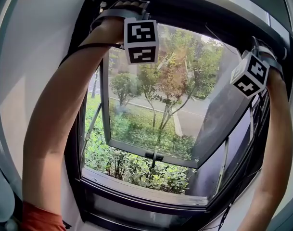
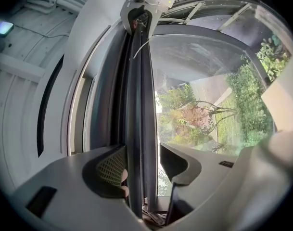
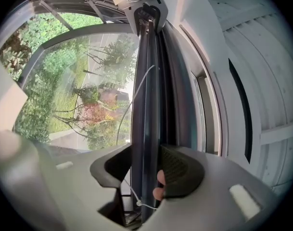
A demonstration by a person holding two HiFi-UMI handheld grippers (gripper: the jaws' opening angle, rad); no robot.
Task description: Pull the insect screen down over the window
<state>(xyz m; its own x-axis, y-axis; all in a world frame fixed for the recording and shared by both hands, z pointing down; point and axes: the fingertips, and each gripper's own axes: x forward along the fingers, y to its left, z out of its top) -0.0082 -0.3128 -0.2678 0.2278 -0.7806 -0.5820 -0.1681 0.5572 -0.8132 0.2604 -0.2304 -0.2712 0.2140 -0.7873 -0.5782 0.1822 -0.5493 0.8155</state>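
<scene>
The screen bar (image 1: 199,14) lies at 12 o'clock, long axis 9-to-3 — right gripper (image 3: 145,170) clamps it, left gripper (image 2: 142,165) seemingly too — so the pull runs toward 6.

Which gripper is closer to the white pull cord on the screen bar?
Right. The right gripper clamps the screen bar right beside the cord; the left gripper straddles the bar's other end.

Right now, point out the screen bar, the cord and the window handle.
screen bar (image 3: 145,105): right gripper view, mid-length on the dark bar.
cord (image 3: 138,203): right gripper view, its knot low beside the bar.
window handle (image 1: 153,155): head view, the handle's middle.
</scene>
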